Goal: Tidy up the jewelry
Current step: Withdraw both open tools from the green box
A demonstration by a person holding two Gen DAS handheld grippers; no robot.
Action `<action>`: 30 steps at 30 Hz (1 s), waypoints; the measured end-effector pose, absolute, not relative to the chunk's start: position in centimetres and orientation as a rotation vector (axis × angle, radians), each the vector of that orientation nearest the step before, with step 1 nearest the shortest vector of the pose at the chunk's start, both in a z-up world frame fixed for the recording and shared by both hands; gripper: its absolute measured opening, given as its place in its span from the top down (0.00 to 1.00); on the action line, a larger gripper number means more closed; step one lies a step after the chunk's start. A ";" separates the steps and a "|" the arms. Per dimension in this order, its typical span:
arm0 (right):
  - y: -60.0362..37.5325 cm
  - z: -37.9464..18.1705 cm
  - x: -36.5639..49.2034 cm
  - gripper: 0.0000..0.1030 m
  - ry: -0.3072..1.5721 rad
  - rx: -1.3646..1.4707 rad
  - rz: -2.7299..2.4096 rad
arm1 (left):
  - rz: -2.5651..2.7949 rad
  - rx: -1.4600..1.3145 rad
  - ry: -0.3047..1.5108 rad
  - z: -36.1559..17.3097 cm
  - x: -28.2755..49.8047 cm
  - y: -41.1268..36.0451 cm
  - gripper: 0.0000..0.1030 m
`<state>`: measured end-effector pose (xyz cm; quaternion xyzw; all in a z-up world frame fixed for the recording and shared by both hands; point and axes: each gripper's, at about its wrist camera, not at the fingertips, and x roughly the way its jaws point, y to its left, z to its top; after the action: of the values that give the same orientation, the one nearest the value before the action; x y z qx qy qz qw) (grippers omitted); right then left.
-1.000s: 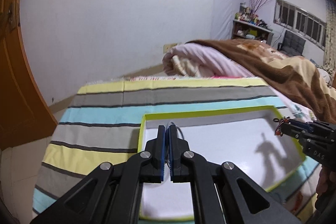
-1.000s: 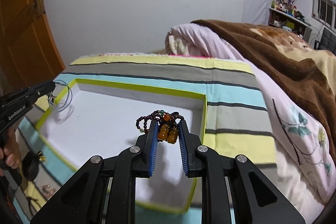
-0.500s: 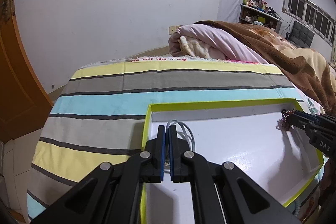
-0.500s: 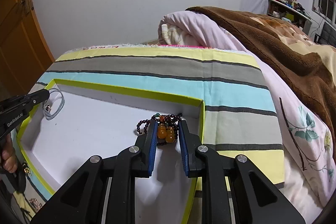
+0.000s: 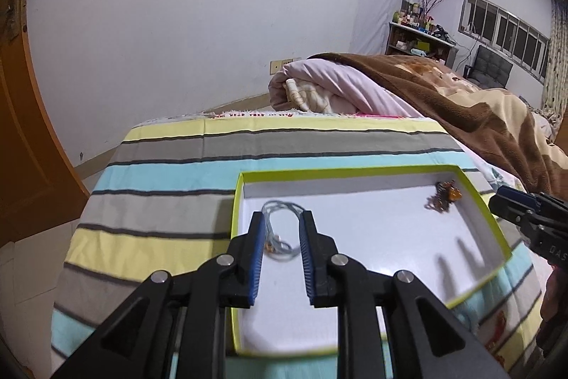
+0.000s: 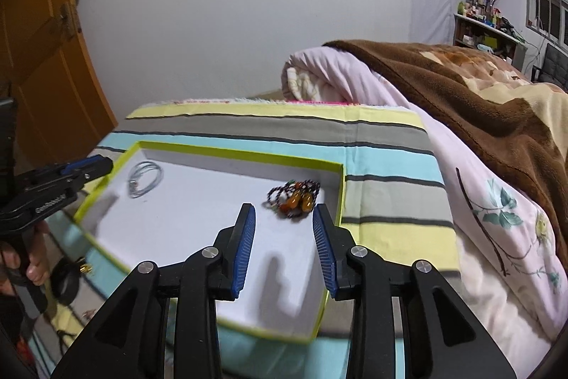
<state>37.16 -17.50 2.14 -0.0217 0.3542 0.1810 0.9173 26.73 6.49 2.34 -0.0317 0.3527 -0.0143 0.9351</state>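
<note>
A white tray with a lime-green rim (image 5: 355, 171) (image 6: 234, 152) lies on the striped bedspread. A thin silver chain (image 5: 280, 229) (image 6: 143, 180) lies in the tray's far left corner. A dark beaded bracelet with amber beads (image 5: 443, 196) (image 6: 294, 198) lies in the far right corner. My left gripper (image 5: 282, 219) is open, its jaws either side of the chain and just above it. My right gripper (image 6: 284, 214) is open, just short of the bracelet. Each gripper shows at the edge of the other's view, the right one (image 5: 522, 212) and the left one (image 6: 71, 173).
The striped bedspread (image 5: 284, 148) covers the bed end. A rolled pink quilt (image 6: 337, 77) and a brown blanket (image 6: 479, 95) lie behind and to the right. A small black pouch and loose jewelry (image 6: 67, 276) lie left of the tray. An orange door (image 5: 21, 130) stands at the left.
Both grippers have opened. The chain has dropped into the tray's left corner and the beaded bracelet into its right corner; both grippers have drawn back slightly.
</note>
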 end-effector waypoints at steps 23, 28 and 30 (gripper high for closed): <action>-20.0 4.2 19.6 0.66 0.577 -0.037 0.405 | -0.030 -0.083 0.577 4.7 9.9 4.2 0.80; -20.0 3.6 17.3 0.66 0.584 -0.034 0.416 | -0.018 -0.081 0.570 4.3 7.0 3.9 0.80; -20.2 3.3 16.7 0.66 0.598 -0.025 0.424 | -0.016 -0.074 0.562 4.2 6.1 3.8 0.80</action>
<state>16.68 -20.18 3.29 -0.0121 0.2923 0.2074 0.9335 6.09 3.80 4.23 -0.0366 0.2773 -0.0077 0.9600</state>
